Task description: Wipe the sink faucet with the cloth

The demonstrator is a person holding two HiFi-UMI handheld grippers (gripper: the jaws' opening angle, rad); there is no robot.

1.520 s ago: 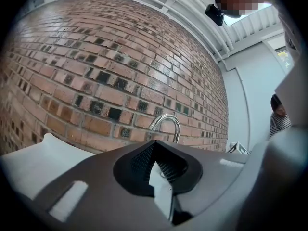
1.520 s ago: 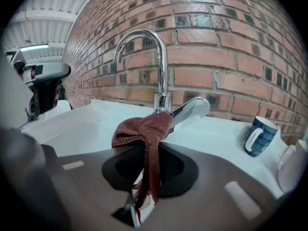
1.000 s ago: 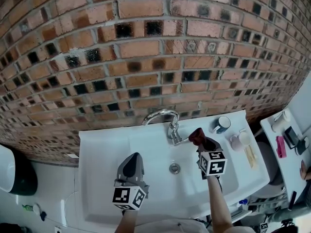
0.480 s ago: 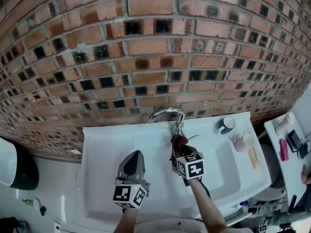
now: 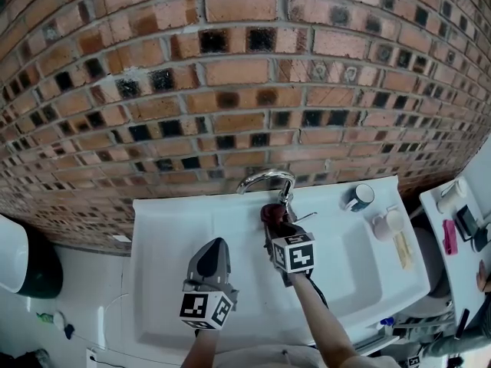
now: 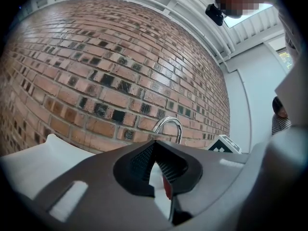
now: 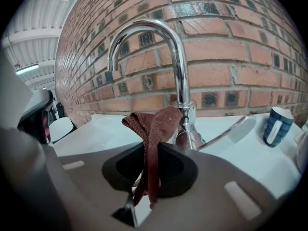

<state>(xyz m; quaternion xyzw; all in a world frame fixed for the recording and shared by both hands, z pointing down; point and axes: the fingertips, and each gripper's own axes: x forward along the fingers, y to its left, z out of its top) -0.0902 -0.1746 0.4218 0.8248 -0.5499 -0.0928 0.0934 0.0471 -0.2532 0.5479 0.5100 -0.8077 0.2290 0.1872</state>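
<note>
The dark red cloth (image 7: pixel 156 124) was pinched between the pads of the right tongs (image 7: pixel 149 163), its bunched upper end standing up against the lower stem of the chrome faucet (image 7: pixel 178 66), with loose ends hanging down between the pads. From the head view, the cloth (image 5: pixel 270 213) sat at the faucet's (image 5: pixel 268 179) foot, at the back edge of the white sink (image 5: pixel 169 236), with the right tongs (image 5: pixel 271 225) reaching in from the front. The faucet's thin lever (image 7: pixel 231 131) stuck out to the right of the cloth, and beyond it a blue mug (image 7: pixel 278 125) stood on the sink's back right corner (image 5: pixel 357 198). A pale pink cup (image 5: pixel 383 222) stood near the sink's right edge. The left tongs (image 5: pixel 212 248) hung over the left part of the basin, well apart from the faucet, tips pressed together on nothing (image 6: pixel 155 150). A brick wall (image 5: pixel 230 90) rose directly behind the sink.
</note>
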